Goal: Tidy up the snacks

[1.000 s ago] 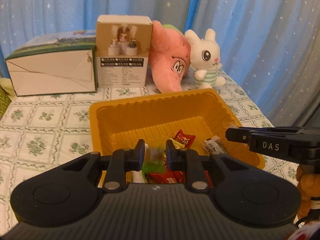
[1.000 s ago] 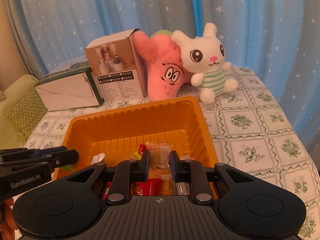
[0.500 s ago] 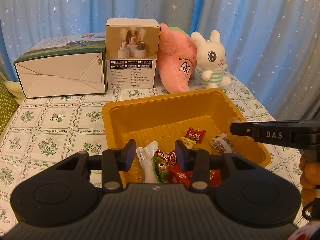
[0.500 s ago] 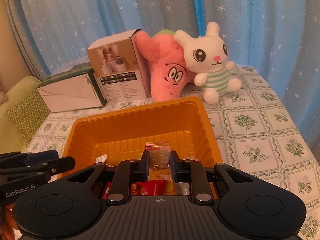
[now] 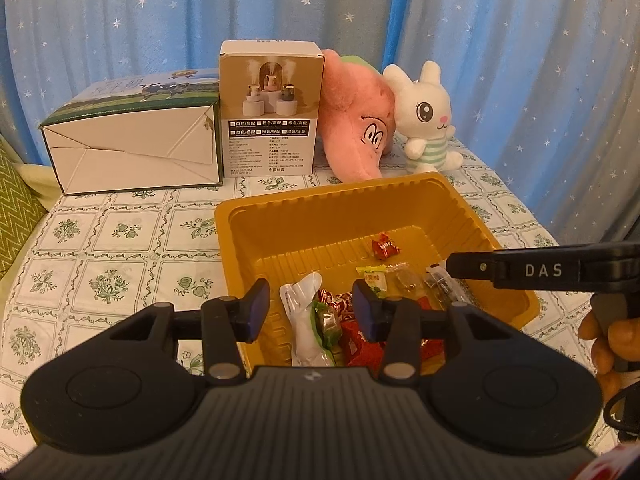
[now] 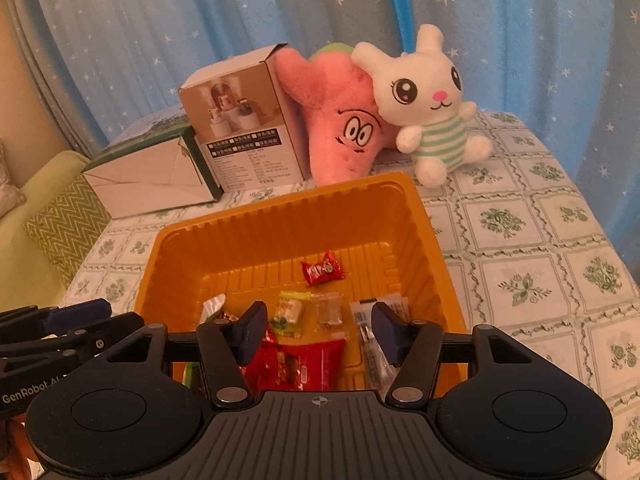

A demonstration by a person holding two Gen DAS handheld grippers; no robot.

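An orange tray (image 5: 320, 200) (image 6: 280, 208) sits on the patterned tablecloth and holds several wrapped snacks. My left gripper (image 5: 310, 312) hovers over its near edge with jaws opening. A white-and-green packet (image 5: 304, 320) lies in the tray below them, free of the pads. My right gripper (image 6: 319, 332) is over the tray's near side, jaws also opening. A clear-wrapped candy (image 6: 329, 308) lies loose on the tray floor beyond them. A red packet (image 6: 300, 364), a yellow-green candy (image 6: 286, 314) and a small red candy (image 6: 323, 270) lie nearby. A person's hand (image 5: 604, 344) holds the right gripper.
Behind the tray stand a low white-and-green box (image 5: 132, 148), an upright brown box (image 5: 272, 112), a pink plush star (image 6: 340, 120) and a white plush rabbit (image 6: 428, 100). Blue starred curtains hang behind the table. A green cushion (image 6: 60, 220) lies off the left edge.
Both grippers opened. The left let go of the white-and-green packet, which now lies in the tray. The right released the clear-wrapped candy onto the tray floor.
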